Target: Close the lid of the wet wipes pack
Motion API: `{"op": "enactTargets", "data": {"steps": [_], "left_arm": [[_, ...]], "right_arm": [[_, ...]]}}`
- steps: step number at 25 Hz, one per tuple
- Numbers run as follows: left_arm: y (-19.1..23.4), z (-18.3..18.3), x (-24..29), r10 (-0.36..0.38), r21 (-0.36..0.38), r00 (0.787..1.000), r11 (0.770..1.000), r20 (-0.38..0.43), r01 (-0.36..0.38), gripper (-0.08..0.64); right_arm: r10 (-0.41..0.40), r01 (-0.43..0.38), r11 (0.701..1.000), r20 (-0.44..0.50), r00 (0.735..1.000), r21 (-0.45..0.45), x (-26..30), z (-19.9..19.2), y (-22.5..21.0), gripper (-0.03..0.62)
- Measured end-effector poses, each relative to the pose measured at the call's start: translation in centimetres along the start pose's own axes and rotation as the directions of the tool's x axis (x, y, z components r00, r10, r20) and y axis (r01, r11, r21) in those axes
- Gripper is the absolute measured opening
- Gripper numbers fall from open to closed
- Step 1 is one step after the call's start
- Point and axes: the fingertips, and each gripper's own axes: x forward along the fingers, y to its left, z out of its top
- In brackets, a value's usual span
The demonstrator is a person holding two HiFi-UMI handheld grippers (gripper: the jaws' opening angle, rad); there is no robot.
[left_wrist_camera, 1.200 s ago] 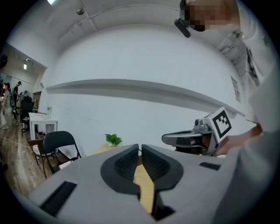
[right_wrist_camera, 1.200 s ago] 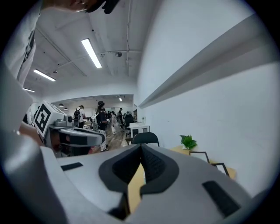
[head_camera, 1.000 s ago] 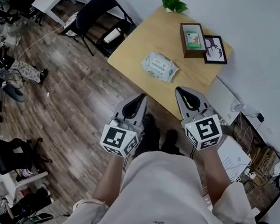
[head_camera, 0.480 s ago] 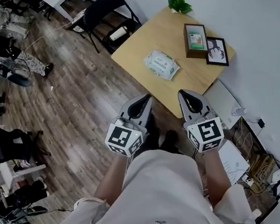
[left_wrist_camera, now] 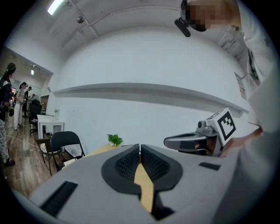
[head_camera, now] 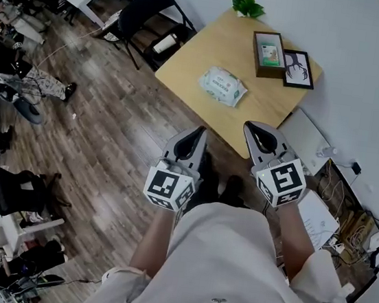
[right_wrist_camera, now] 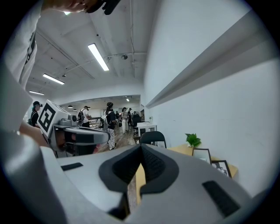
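Observation:
A pale green wet wipes pack (head_camera: 222, 86) lies flat near the middle of the wooden table (head_camera: 187, 60) in the head view. My left gripper (head_camera: 197, 132) is shut and empty, held off the table's near edge, over the floor. My right gripper (head_camera: 251, 126) is also shut and empty, with its tip over the table's near right edge, short of the pack. In the left gripper view my left gripper (left_wrist_camera: 140, 147) points level at the wall and the right gripper (left_wrist_camera: 168, 141) shows beside it. The right gripper view shows my right gripper (right_wrist_camera: 141, 147) with its jaws together.
A brown box (head_camera: 267, 54) and a framed picture (head_camera: 299, 68) stand at the table's far right, a small plant (head_camera: 246, 5) at its far corner. A black chair (head_camera: 150, 12) stands left of the table. Cables and papers (head_camera: 320, 213) lie on the floor at right. People stand far left.
The head view has shifted a little, so the table and pack sit slightly further right and lower in the frame. Both grippers stay shut and side by side.

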Motion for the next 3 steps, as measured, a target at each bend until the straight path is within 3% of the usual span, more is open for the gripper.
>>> {"op": "enactTargets", "data": {"steps": [3], "left_arm": [[-0.02,-0.26,-0.34,0.004,-0.006,1.0,1.0,0.0,-0.004,0.015]], "right_arm": [[0.002,-0.002,1.0,0.002,1.0,-0.004,-0.09,-0.01,0.3,-0.001]]}}
